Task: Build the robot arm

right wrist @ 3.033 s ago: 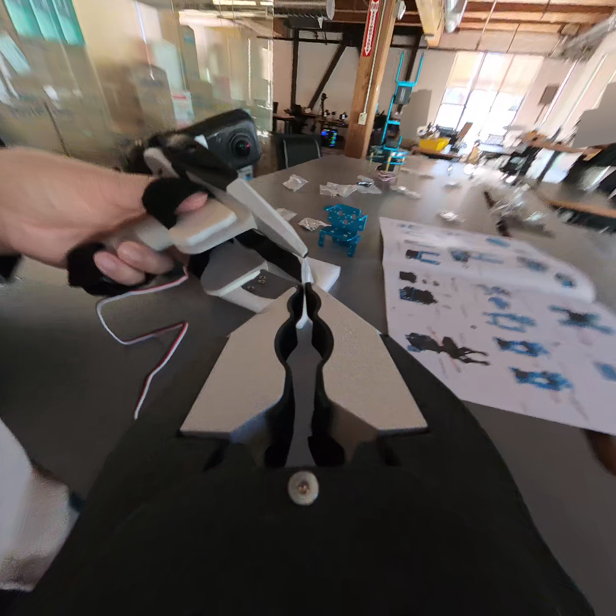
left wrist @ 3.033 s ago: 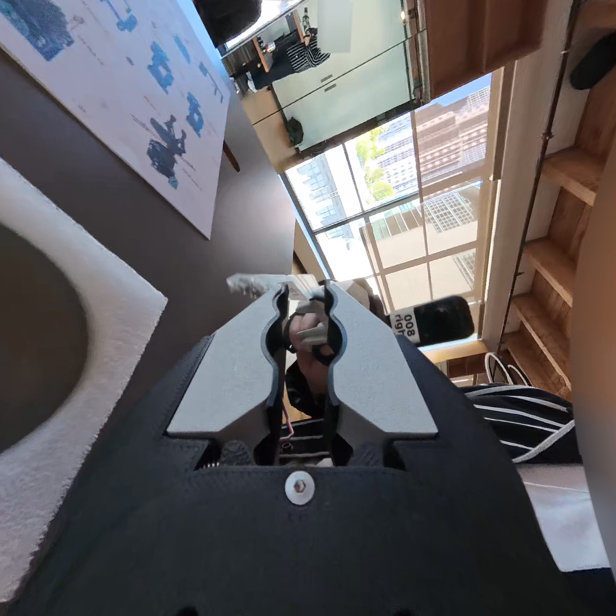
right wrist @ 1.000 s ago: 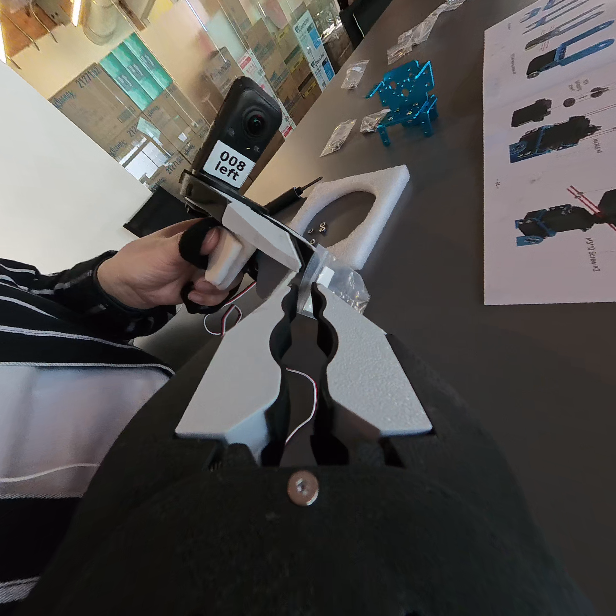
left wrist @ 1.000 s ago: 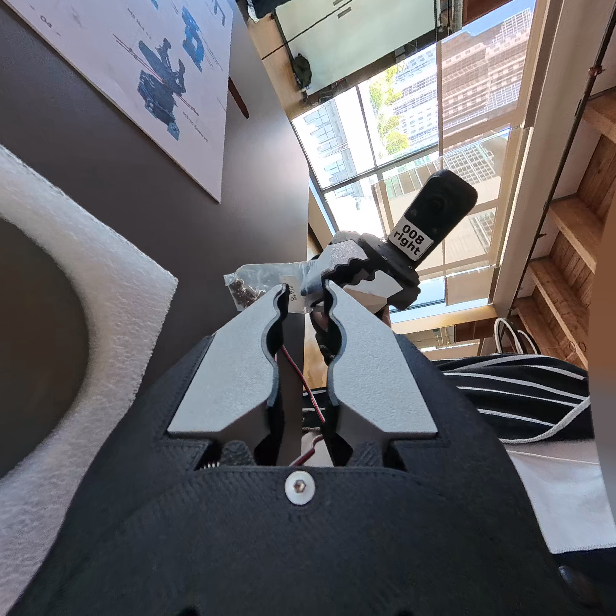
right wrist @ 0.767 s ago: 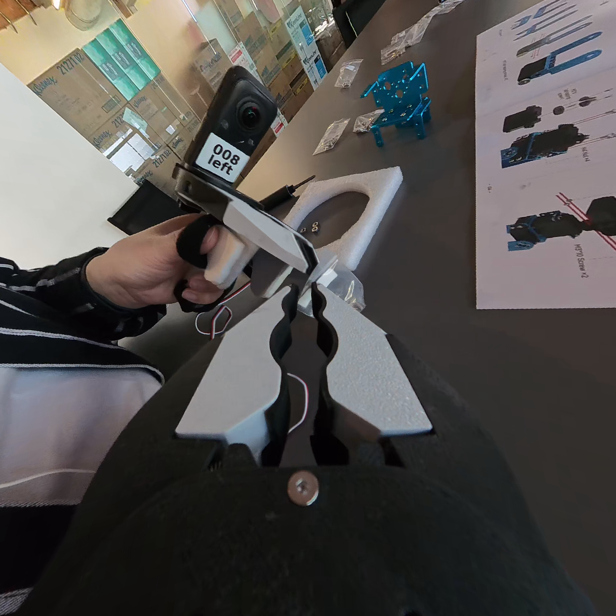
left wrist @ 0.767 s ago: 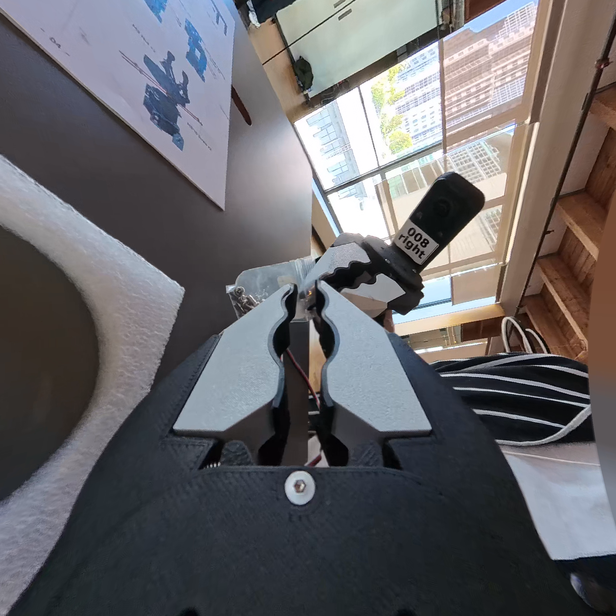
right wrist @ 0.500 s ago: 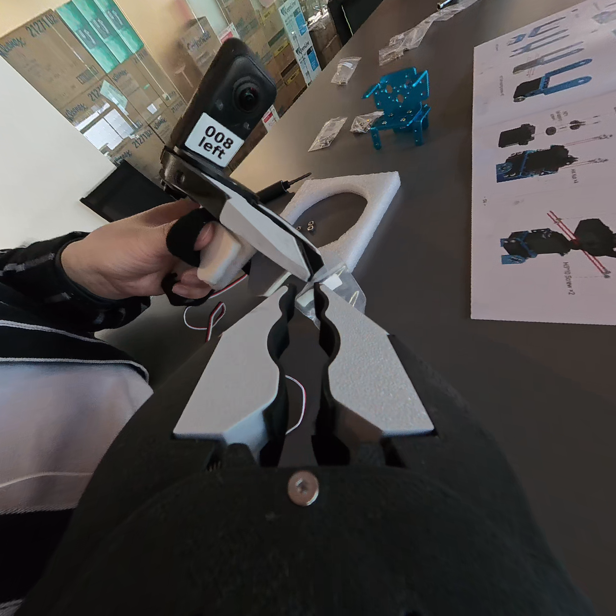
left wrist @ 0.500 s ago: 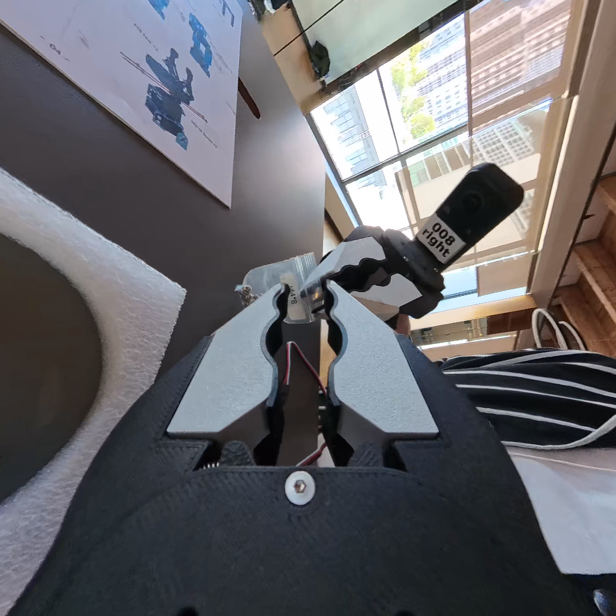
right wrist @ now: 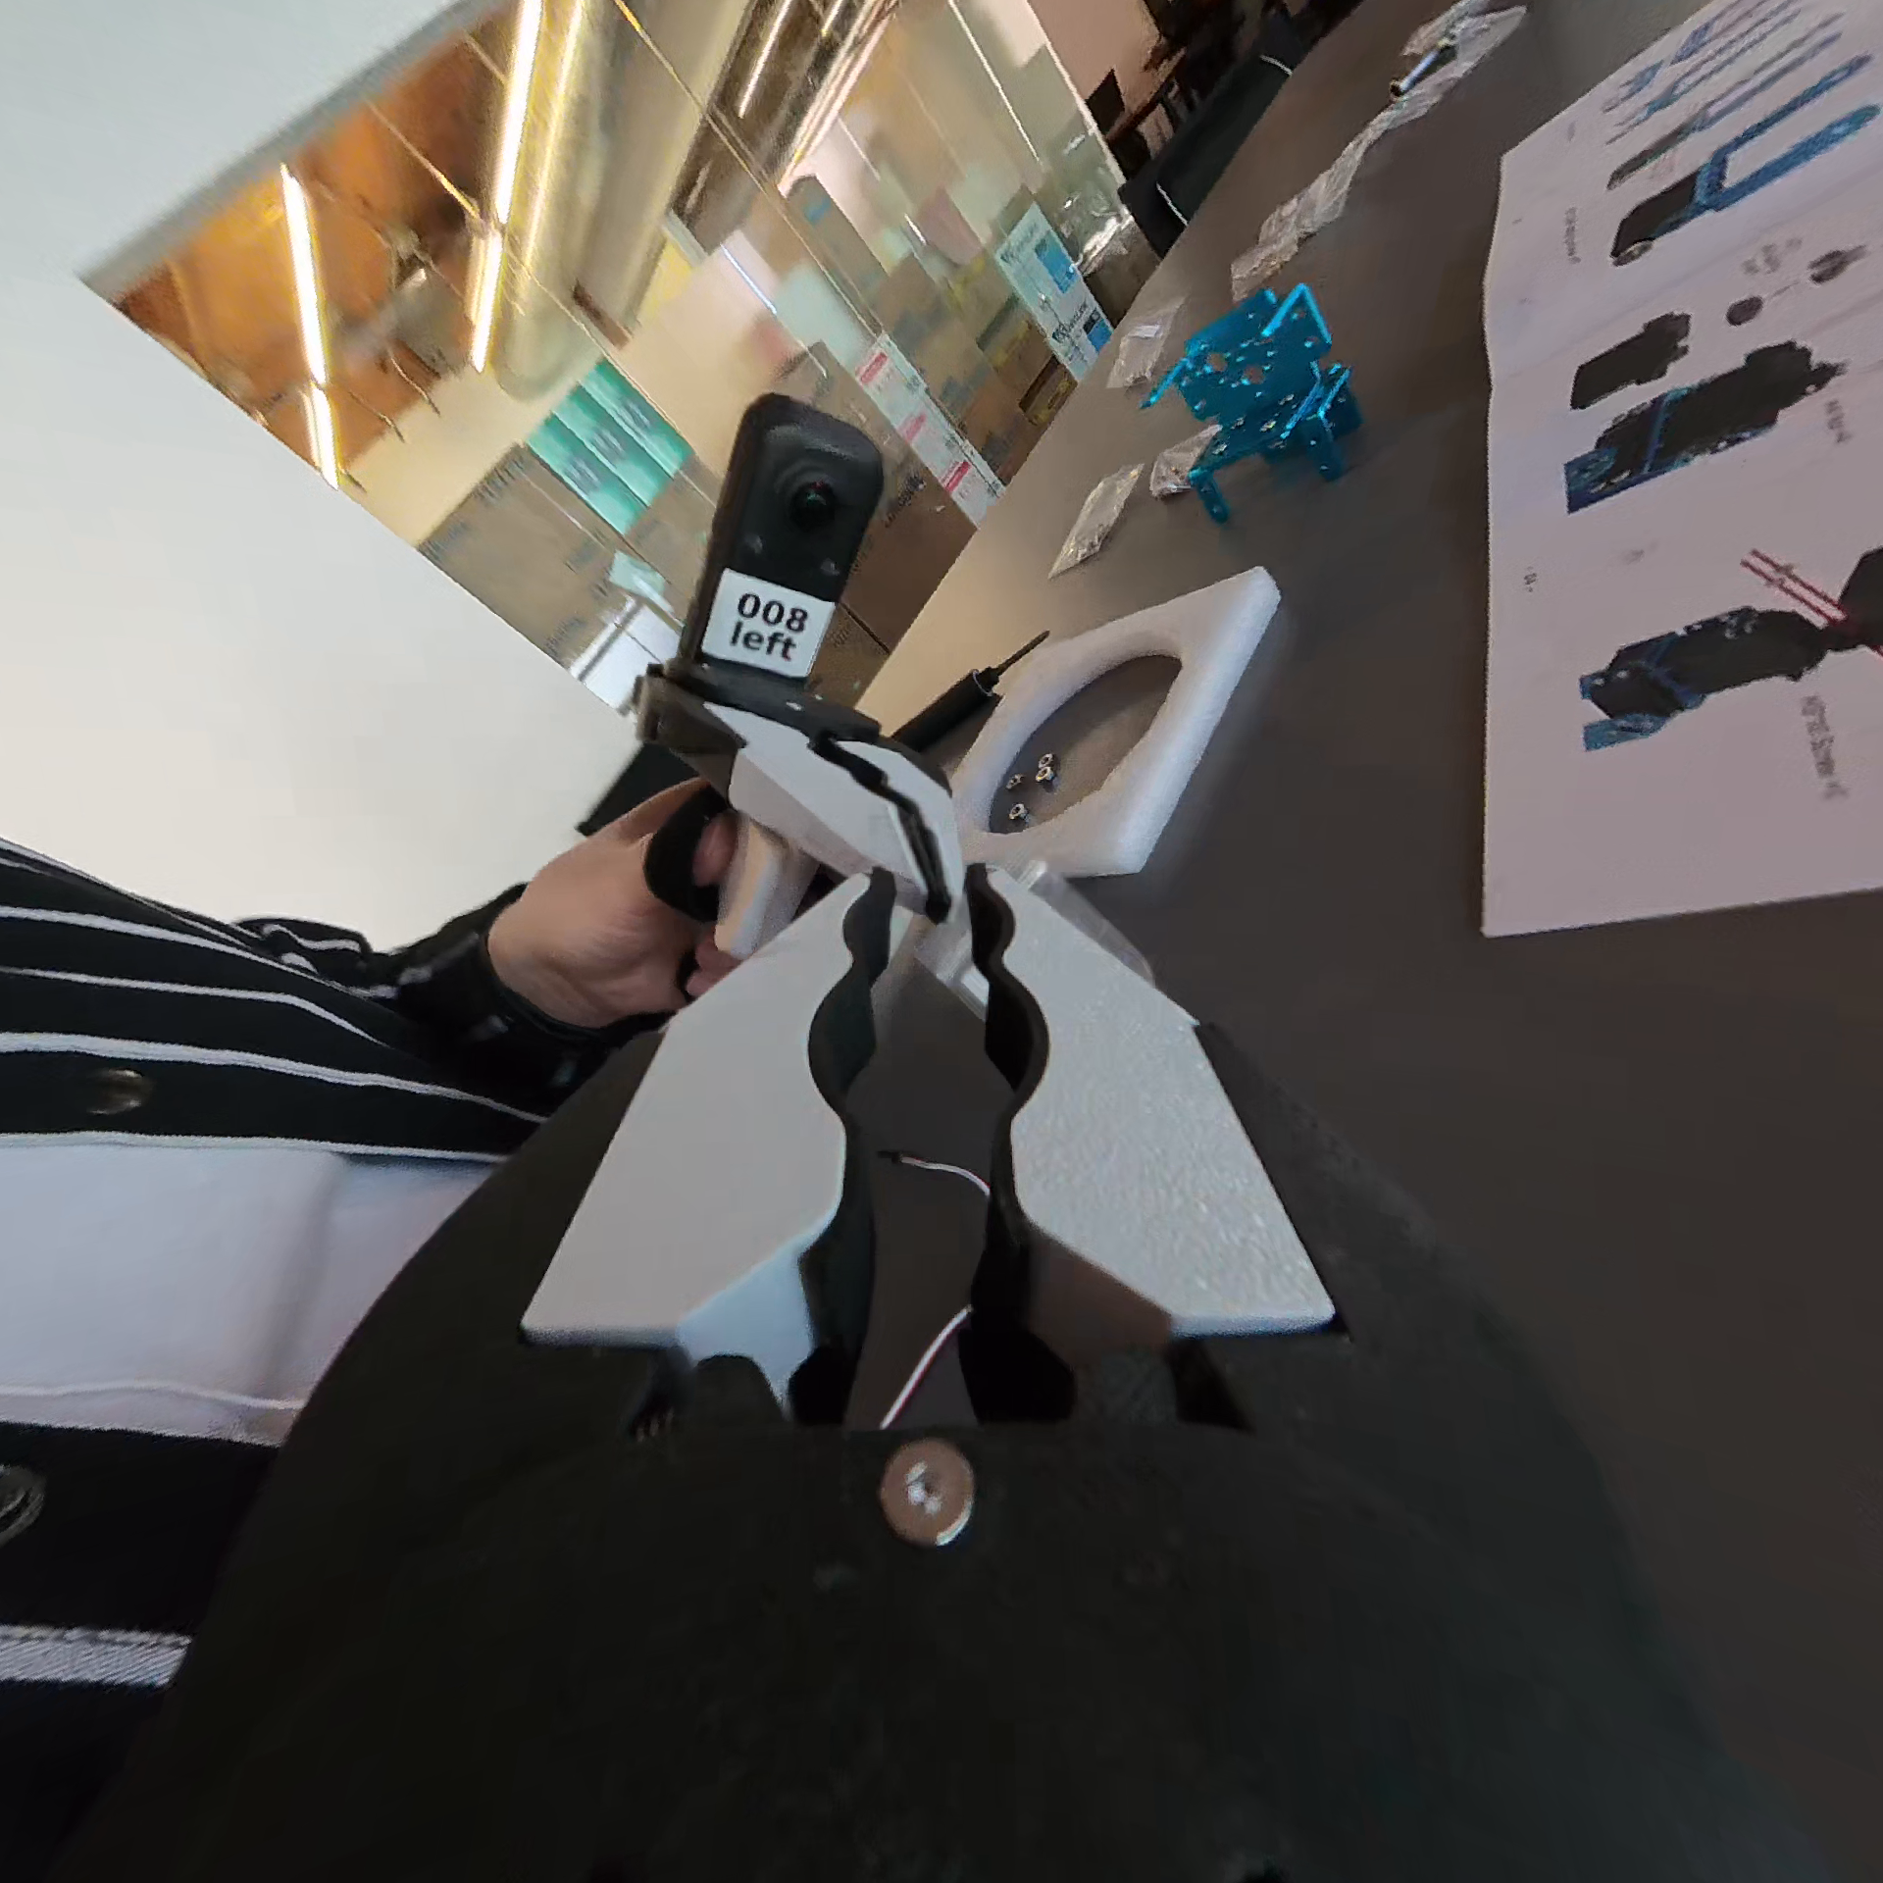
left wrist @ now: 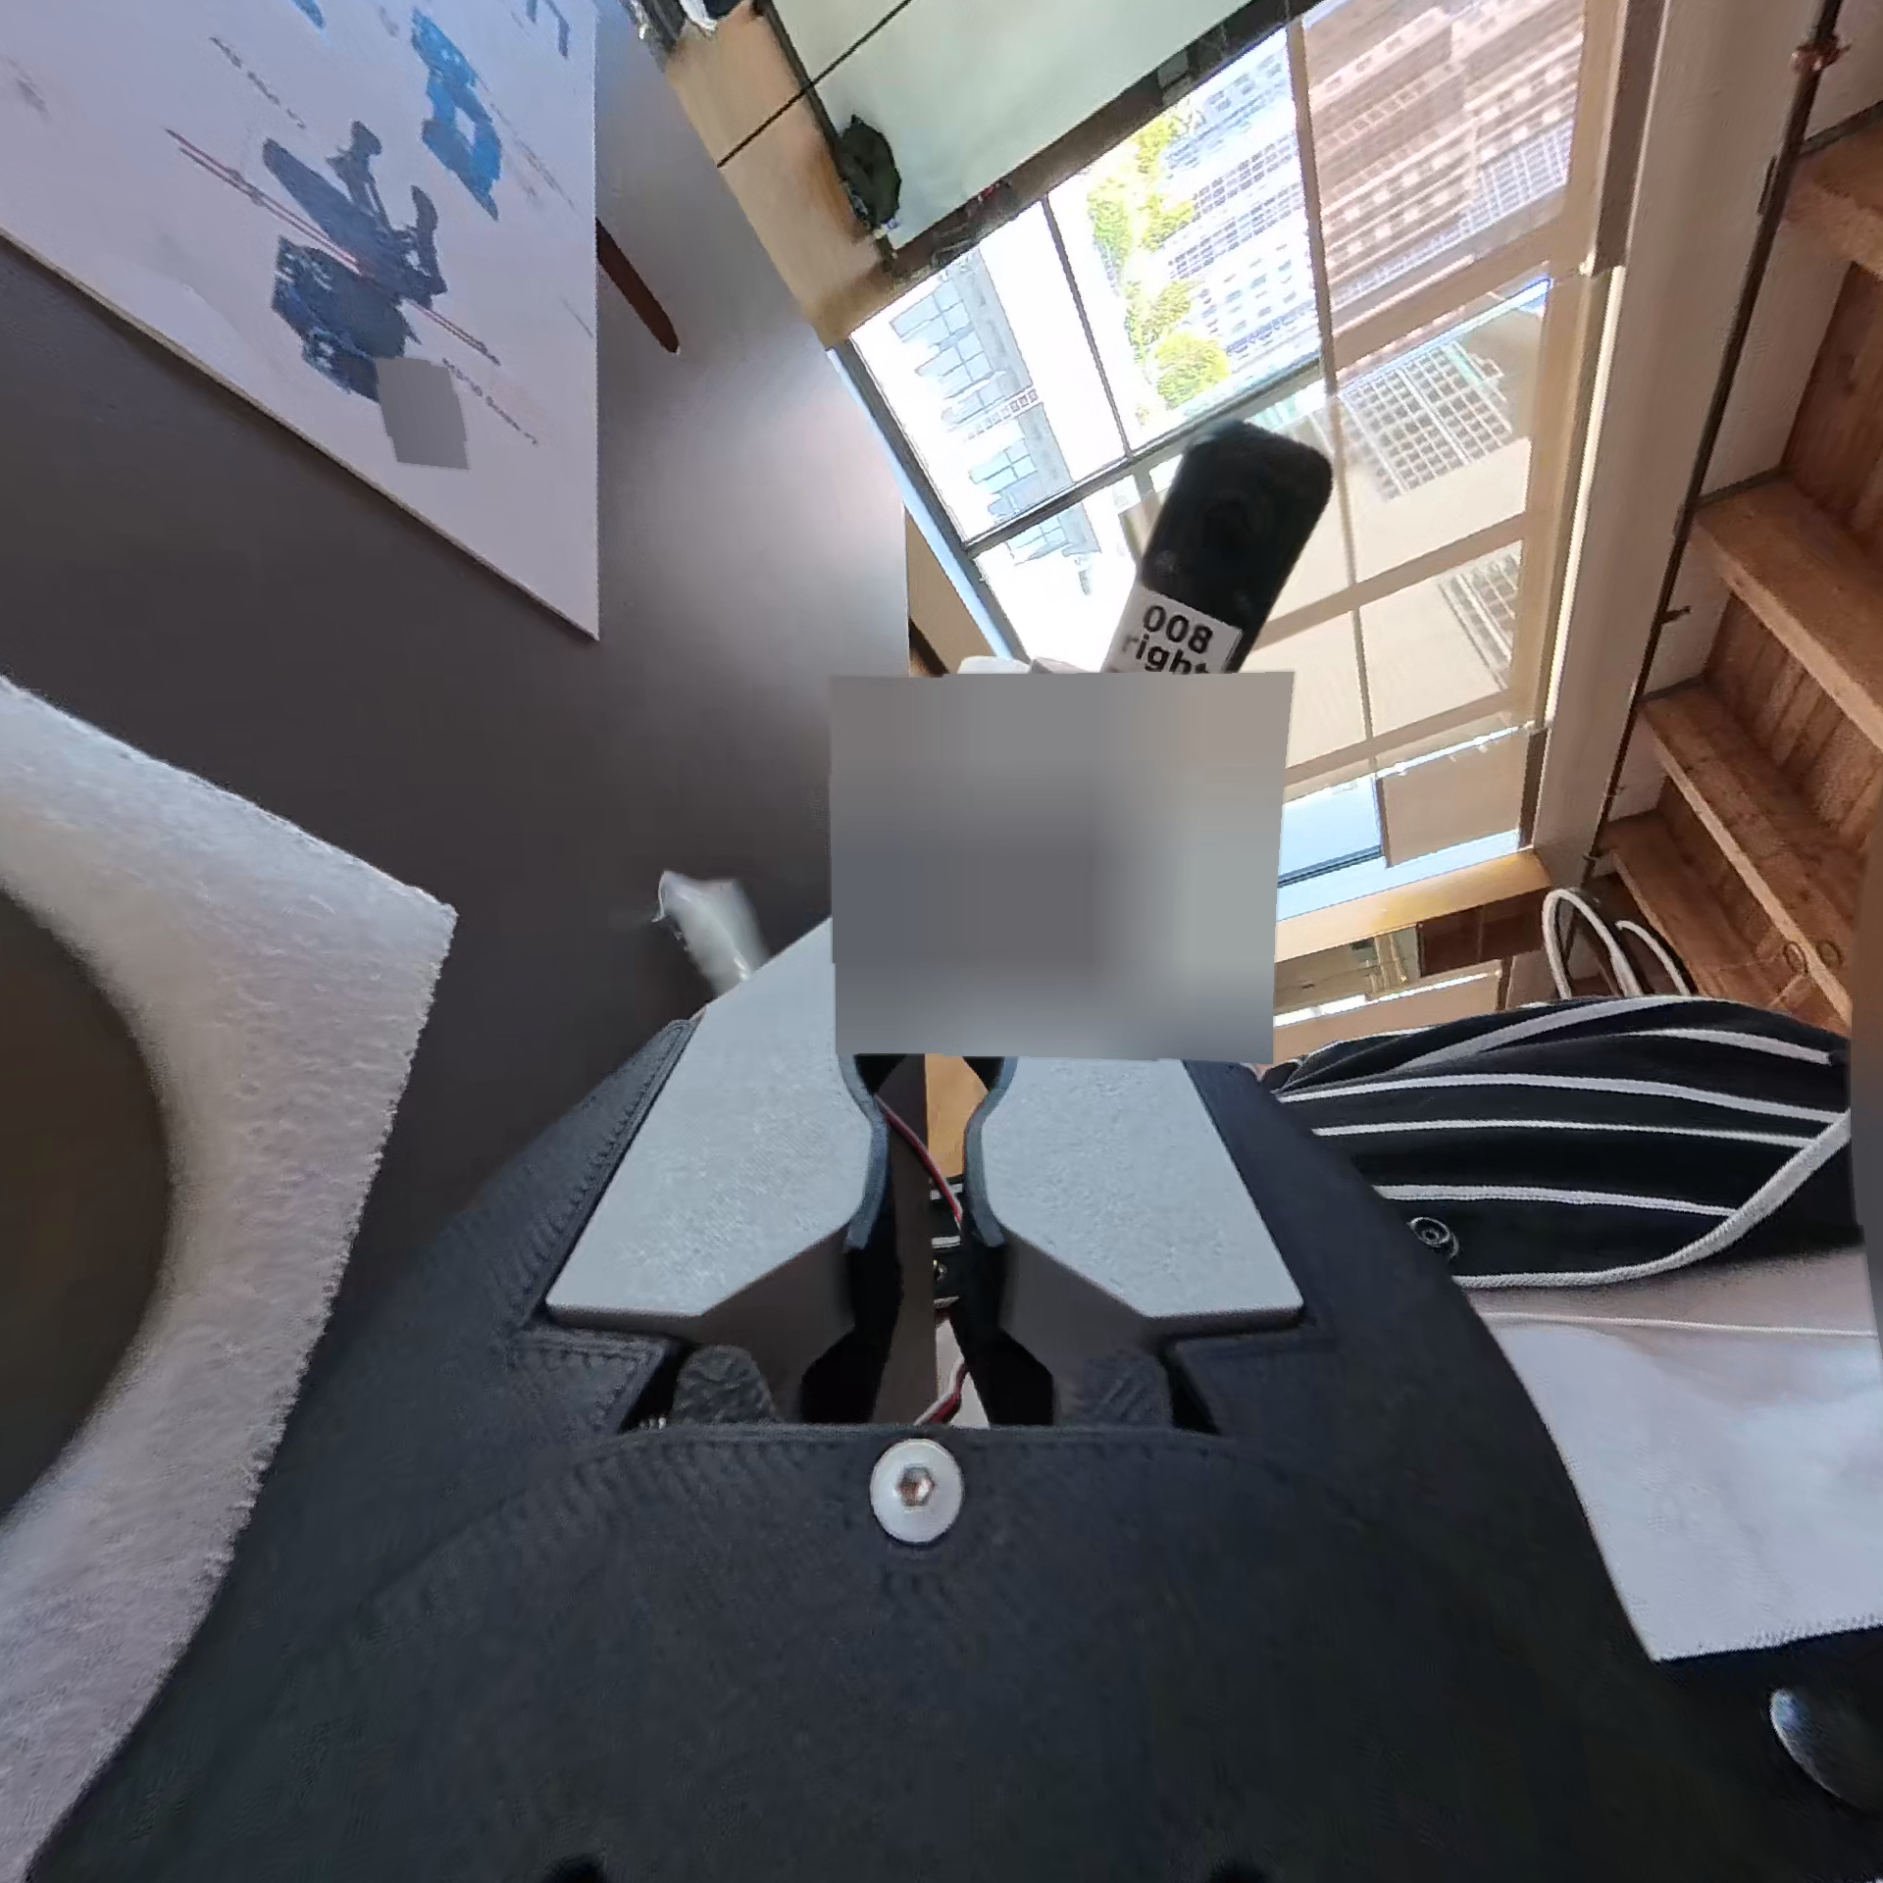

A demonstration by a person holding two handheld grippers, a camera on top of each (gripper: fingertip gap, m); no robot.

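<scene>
A small clear plastic bag (right wrist: 1024,886) of hardware hangs above the dark table (right wrist: 1528,1121). In the right wrist view my left gripper (right wrist: 922,866) has its jaws together at the bag's edge. A hand (right wrist: 601,937) holds this gripper. My right gripper (right wrist: 929,902) is open, and its fingertips straddle the left gripper's tip and the bag. In the left wrist view a blurred patch hides the tips of the left fingers (left wrist: 754,1141). A corner of the bag (left wrist: 708,927) shows to their left. The right gripper's camera (left wrist: 1223,540) rises above the patch.
A white foam frame (right wrist: 1151,774) lies just beyond the grippers, with small nuts (right wrist: 1029,774) in its hole. A black screwdriver (right wrist: 968,703), a blue metal bracket (right wrist: 1263,397) and small parts bags (right wrist: 1100,520) lie farther back. A printed instruction sheet (right wrist: 1681,662) is on the right. A striped sleeve (right wrist: 255,1019) is on the left. The grippers are tip to tip, or close to it. From either gripper's tips it is about 25 centimetres to the black screwdriver (right wrist: 968,703).
My right gripper has opened wider around the left gripper's tip. The left gripper's jaws have closed in. Both grippers have tilted, and the bag has shifted.
</scene>
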